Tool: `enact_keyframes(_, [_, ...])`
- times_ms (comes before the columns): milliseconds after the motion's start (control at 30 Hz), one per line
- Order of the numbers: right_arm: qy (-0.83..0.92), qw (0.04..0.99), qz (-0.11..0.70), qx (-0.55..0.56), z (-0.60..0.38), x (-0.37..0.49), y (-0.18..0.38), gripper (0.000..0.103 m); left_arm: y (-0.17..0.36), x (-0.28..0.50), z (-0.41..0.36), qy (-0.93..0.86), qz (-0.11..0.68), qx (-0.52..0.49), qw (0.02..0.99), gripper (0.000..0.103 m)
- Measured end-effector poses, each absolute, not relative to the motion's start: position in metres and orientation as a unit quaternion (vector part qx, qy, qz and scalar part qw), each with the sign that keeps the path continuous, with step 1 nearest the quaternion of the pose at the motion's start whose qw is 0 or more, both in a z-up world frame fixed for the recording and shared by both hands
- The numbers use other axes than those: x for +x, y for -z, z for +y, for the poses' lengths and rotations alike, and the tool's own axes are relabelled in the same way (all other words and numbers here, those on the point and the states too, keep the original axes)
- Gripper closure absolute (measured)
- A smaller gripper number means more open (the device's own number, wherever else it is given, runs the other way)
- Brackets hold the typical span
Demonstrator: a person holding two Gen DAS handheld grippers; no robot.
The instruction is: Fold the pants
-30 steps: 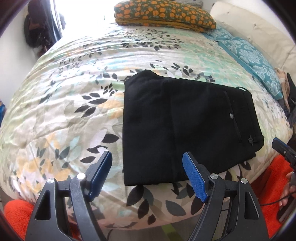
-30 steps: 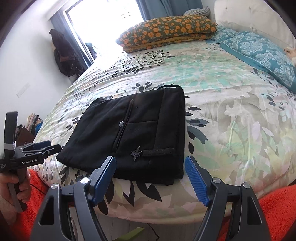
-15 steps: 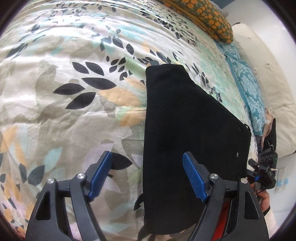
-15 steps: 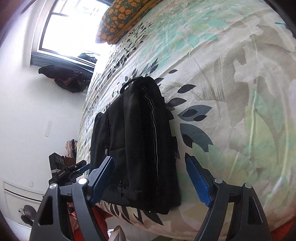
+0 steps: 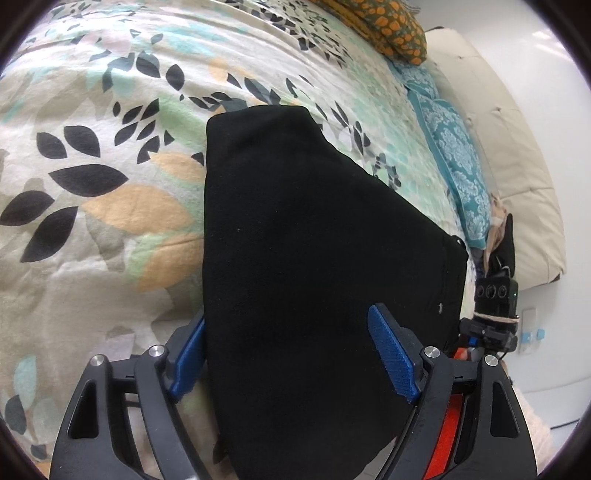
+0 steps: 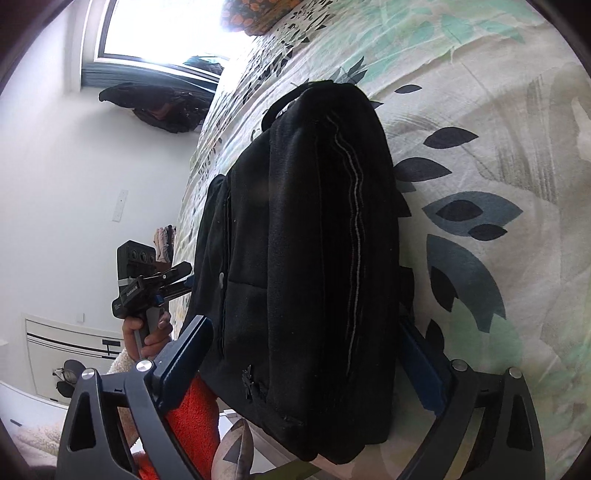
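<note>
The folded black pants (image 5: 314,258) lie on the floral bedspread (image 5: 92,184) near the bed's front edge. My left gripper (image 5: 291,354) is open, turned on its side, with its blue pads on either side of the near end of the pants, one finger under the cloth edge. My right gripper (image 6: 310,354) is open too, straddling the waistband end of the pants (image 6: 314,240), its right finger partly hidden beneath the fabric. The other gripper shows in each view, at the right (image 5: 491,325) and at the left (image 6: 155,291).
An orange patterned pillow (image 5: 388,26) and a teal pillow (image 5: 454,155) lie at the bed's far side by a cream headboard (image 5: 517,166). An orange fuzzy cloth (image 6: 184,417) hangs below the bed edge. A window (image 6: 159,29) and dark clothes (image 6: 159,107) are on the wall.
Both grippers rolled sideways and moved in from in front of the bed until their open fingers straddle the two ends of the folded pants.
</note>
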State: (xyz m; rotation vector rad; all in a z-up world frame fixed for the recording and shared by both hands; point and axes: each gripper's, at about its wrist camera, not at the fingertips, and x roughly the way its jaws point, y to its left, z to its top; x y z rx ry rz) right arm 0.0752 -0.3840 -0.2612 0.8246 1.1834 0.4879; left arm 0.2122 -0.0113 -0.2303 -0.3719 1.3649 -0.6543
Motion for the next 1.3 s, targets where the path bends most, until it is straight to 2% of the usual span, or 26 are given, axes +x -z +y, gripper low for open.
enact_keyframes(100, [-0.214, 0.729, 0.528, 0.379, -0.38, 0.086, 0.261, 0.008, 0.228, 0.209, -0.018, 0.295, 0.613, -0.148, 0.718, 0.021])
enact_keyframes(133, [-0.211, 0.73, 0.528, 0.379, -0.382, 0.087, 0.262, 0.017, 0.227, 0.208, -0.018, 0.296, 0.611, -0.147, 0.719, 0.025])
enact_keyframes(167, [-0.205, 0.733, 0.533, 0.371, -0.383, 0.087, 0.262, 0.032, 0.226, 0.206, -0.018, 0.291, 0.61, -0.138, 0.724, 0.033])
enact_keyframes(233, [-0.209, 0.735, 0.528, 0.371, -0.386, 0.084, 0.263, 0.049, 0.223, 0.202, -0.015, 0.293, 0.605, -0.127, 0.73, 0.063])
enact_keyframes(300, [-0.21, 0.743, 0.52, 0.366, -0.384, 0.082, 0.258, 0.055, 0.215, 0.2, -0.012, 0.3, 0.596, -0.14, 0.731, 0.077])
enact_keyframes(467, [-0.213, 0.763, 0.49, 0.363, -0.375, 0.081, 0.233, 0.068, 0.193, 0.19, -0.001, 0.297, 0.58, -0.178, 0.738, 0.081])
enact_keyframes(667, [-0.251, 0.769, 0.466, 0.358, -0.354, 0.097, 0.19, 0.069, 0.153, 0.185, 0.036, 0.293, 0.547, -0.22, 0.753, 0.081])
enact_keyframes(800, [-0.27, 0.763, 0.472, 0.349, -0.328, 0.121, 0.185, 0.069, 0.148, 0.189, 0.07, 0.265, 0.539, -0.228, 0.766, 0.081])
enact_keyframes(867, [-0.267, 0.759, 0.488, 0.338, -0.31, 0.134, 0.197, 0.067, 0.162, 0.189, 0.077, 0.232, 0.548, -0.2, 0.778, 0.078])
enact_keyframes(900, [-0.262, 0.755, 0.502, 0.33, -0.301, 0.139, 0.208, 0.065, 0.173, 0.189, 0.078, 0.203, 0.559, -0.172, 0.785, 0.069])
enact_keyframes(933, [-0.242, 0.755, 0.521, 0.317, -0.294, 0.143, 0.219, 0.059, 0.184, 0.188, 0.078, 0.156, 0.574, -0.138, 0.792, 0.06])
enact_keyframes(967, [-0.211, 0.758, 0.539, 0.302, -0.292, 0.146, 0.228, 0.042, 0.192, 0.186, 0.079, 0.107, 0.584, -0.104, 0.798, 0.058])
enact_keyframes(1000, [-0.185, 0.761, 0.546, 0.299, -0.294, 0.144, 0.233, 0.029, 0.192, 0.181, 0.081, 0.081, 0.58, -0.083, 0.807, 0.055])
enact_keyframes(1033, [-0.179, 0.763, 0.534, 0.317, -0.301, 0.139, 0.232, 0.009, 0.184, 0.174, 0.085, 0.083, 0.564, -0.083, 0.817, 0.046])
enact_keyframes(1067, [-0.172, 0.769, 0.516, 0.337, -0.311, 0.13, 0.226, 0.0, 0.173, 0.166, 0.087, 0.08, 0.547, -0.082, 0.829, 0.041])
enact_keyframes(1100, [-0.153, 0.779, 0.503, 0.341, -0.322, 0.121, 0.217, 0.0, 0.158, 0.157, 0.087, 0.068, 0.529, -0.07, 0.843, 0.032])
enact_keyframes(1133, [-0.127, 0.793, 0.5, 0.324, -0.33, 0.112, 0.206, 0.0, 0.142, 0.148, 0.086, 0.055, 0.508, -0.054, 0.858, 0.028])
enact_keyframes(1300, [-0.024, 0.871, 0.476, 0.12, -0.336, 0.069, 0.131, 0.0, 0.084, 0.101, 0.057, 0.05, 0.445, 0.011, 0.894, 0.024])
